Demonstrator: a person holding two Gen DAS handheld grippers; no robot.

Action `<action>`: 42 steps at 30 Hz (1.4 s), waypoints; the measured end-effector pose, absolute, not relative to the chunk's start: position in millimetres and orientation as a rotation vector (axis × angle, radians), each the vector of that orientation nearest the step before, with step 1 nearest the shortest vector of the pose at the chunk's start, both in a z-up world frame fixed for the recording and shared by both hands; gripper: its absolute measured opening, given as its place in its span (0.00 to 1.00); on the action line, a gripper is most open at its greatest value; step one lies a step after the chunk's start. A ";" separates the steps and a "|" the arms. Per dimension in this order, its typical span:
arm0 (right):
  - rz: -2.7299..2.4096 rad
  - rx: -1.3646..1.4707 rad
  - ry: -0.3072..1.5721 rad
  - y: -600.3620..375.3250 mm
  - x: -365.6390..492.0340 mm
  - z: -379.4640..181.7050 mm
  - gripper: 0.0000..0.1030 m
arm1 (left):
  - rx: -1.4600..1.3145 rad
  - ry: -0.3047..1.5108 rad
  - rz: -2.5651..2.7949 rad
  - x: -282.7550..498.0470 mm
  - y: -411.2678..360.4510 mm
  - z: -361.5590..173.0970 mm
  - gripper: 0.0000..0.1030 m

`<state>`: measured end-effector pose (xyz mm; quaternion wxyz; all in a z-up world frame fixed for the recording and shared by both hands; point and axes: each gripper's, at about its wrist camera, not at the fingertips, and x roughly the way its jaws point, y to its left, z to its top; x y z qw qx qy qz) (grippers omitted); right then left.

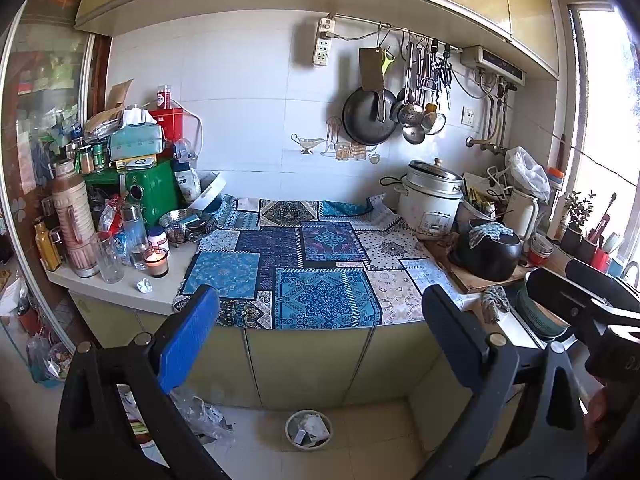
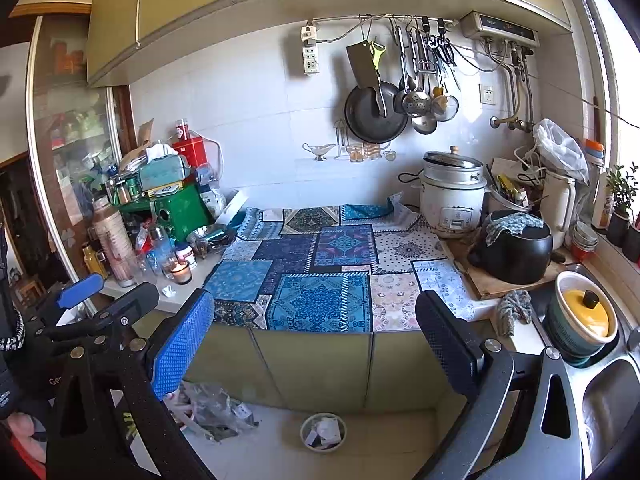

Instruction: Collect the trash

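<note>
White paper wad (image 1: 144, 285) lies on the counter just beside the candle (image 1: 156, 263); bin (image 1: 308, 429) on the floor well below. Left gripper (image 1: 320, 312) hovers, jaws wide, empty.

Right view: right gripper (image 2: 314, 320) likewise open, level. Wad (image 2: 169, 290) uncollected; next, reach leftward to it.

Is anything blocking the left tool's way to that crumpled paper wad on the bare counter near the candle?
Nothing visible does. The left tool is open and held back from the counter, and the paper wad lies alone near the front edge. The lit candle and an empty glass stand just behind it, so approach from the front.
</note>
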<state>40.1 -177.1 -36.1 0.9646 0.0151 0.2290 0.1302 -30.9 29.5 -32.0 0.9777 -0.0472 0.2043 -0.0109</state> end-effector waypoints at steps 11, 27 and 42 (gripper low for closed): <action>0.264 0.032 0.463 -178.3 41.0 -36.0 0.97 | -0.102 0.404 -0.031 -30.1 26.1 -28.4 0.99; 0.257 0.035 0.469 -169.1 39.8 -35.2 0.97 | -0.120 0.402 -0.043 -25.0 25.9 -27.3 0.99; 0.255 0.037 0.466 -169.1 40.8 -34.4 0.97 | -0.123 0.398 -0.045 -25.3 20.9 -24.7 0.99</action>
